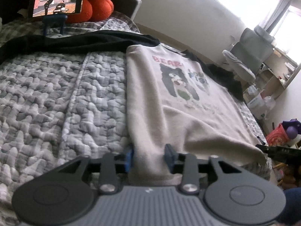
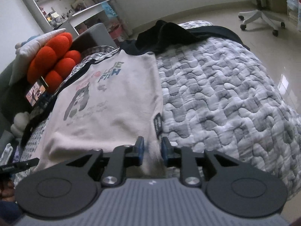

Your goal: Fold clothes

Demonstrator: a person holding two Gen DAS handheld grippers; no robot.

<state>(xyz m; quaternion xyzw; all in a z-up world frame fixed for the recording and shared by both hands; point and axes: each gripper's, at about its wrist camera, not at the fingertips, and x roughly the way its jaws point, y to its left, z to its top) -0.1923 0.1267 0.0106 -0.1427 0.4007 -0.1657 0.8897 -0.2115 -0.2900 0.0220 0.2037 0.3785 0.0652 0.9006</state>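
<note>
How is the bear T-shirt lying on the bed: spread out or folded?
Partly folded. The T-shirt lies print-up on the quilt, its left side doubled inward into a straight edge; no sleeves stick out.

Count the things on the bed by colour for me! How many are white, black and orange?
White: 1, the bear T-shirt
Black: 1, the dark garment bunched behind it
Orange: 1, the puffy cushion
Total: 3

The phone on its stand shows a video, so I left it out.

Glossy pale floor (image 2: 254,43), white bookshelf (image 2: 56,1), swivel chair (image 2: 261,17), bright, perhaps curtained window (image 1: 282,9).
</note>
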